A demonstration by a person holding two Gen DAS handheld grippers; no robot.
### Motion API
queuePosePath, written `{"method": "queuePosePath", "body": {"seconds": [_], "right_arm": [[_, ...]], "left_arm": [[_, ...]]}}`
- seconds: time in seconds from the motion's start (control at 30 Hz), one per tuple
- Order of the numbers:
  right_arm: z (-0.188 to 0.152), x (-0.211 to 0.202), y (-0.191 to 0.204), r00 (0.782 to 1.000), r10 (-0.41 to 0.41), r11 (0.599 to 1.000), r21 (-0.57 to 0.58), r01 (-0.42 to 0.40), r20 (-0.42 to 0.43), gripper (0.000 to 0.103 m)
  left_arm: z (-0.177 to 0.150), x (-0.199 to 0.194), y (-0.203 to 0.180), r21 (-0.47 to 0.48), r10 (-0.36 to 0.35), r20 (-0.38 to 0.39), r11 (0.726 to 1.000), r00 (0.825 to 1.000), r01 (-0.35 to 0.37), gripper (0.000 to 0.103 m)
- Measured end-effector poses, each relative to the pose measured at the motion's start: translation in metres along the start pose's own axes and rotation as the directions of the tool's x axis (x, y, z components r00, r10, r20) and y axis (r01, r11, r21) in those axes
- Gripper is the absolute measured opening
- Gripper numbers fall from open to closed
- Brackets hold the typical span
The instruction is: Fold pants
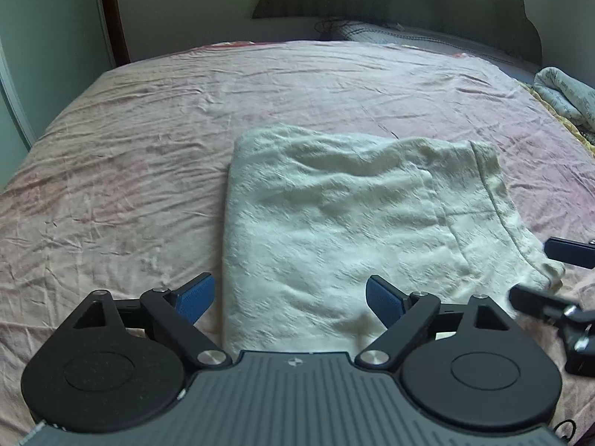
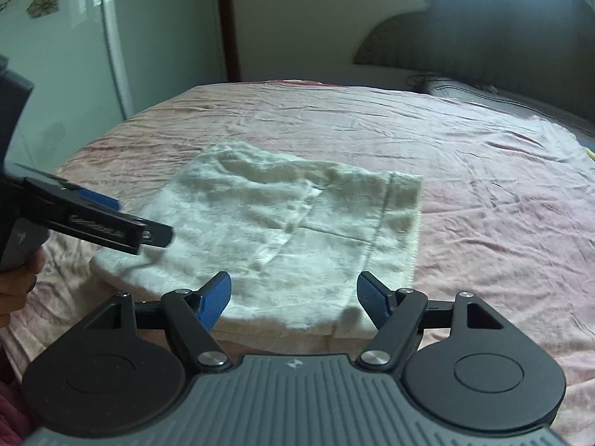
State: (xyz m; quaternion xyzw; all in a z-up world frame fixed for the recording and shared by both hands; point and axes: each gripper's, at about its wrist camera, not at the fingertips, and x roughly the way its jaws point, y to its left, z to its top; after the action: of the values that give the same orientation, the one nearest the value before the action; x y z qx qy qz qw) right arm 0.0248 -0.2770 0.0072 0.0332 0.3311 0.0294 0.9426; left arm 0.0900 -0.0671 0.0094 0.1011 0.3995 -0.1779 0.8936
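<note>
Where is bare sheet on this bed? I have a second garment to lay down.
Bare pink sheet lies left of the folded cream fleece pants and beyond them toward the dark headboard. Crowded: the near edge, where both grippers hover open, and the patterned blanket.

Folded pants on the bed, a gripper at each near corner

The pants (image 1: 334,223) lie folded on the bed (image 1: 130,148), near its front edge. The left gripper (image 1: 290,297) hangs over their near left corner, the right gripper (image 2: 293,297) over their near right corner. A pillow (image 1: 390,31) lies along the far edge, a rolled blanket (image 1: 565,93) at the far right corner.
</note>
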Motion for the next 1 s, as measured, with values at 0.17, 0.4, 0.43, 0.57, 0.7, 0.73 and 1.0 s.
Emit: {"method": "queuePosePath", "body": {"seconds": [0.17, 0.4, 0.43, 0.57, 0.7, 0.73, 1.0], "right_arm": [[0.001, 0.003, -0.050, 1.000, 0.018, 0.987, 0.157, -0.018, 0.004, 0.075], [-0.005, 0.048, -0.126, 0.955, 0.295, 0.863, 0.436, -0.255, -0.024, 0.075], [-0.006, 0.057, -0.132, 0.939, 0.344, 0.834, 0.467, -0.294, -0.022, 0.075], [-0.003, 0.084, -0.144, 0.874, 0.486, 0.755, 0.511, -0.412, -0.014, 0.077], [0.007, 0.108, -0.148, 0.835, 0.550, 0.691, 0.553, -0.466, 0.017, 0.077], [0.009, 0.113, -0.146, 0.833, 0.552, 0.684, 0.554, -0.474, 0.030, 0.076], [0.008, 0.108, -0.131, 0.880, 0.474, 0.744, 0.523, -0.416, 0.026, 0.029]], "left_arm": [[0.011, 0.010, 0.041, -0.074, -0.101, 0.000, 0.992, 0.995, 0.101, 0.091], [0.027, 0.047, 0.078, -0.182, -0.357, -0.074, 0.923, 0.931, 0.339, 0.090], [0.029, 0.053, 0.080, -0.195, -0.393, -0.084, 0.908, 0.916, 0.372, 0.090], [0.033, 0.076, 0.079, -0.248, -0.490, -0.110, 0.856, 0.865, 0.453, 0.090], [0.035, 0.087, 0.071, -0.265, -0.486, -0.081, 0.852, 0.870, 0.452, 0.089], [0.035, 0.088, 0.069, -0.275, -0.480, -0.070, 0.852, 0.874, 0.446, 0.085], [0.032, 0.076, 0.071, -0.257, -0.349, -0.038, 0.909, 0.936, 0.328, 0.032]]}}
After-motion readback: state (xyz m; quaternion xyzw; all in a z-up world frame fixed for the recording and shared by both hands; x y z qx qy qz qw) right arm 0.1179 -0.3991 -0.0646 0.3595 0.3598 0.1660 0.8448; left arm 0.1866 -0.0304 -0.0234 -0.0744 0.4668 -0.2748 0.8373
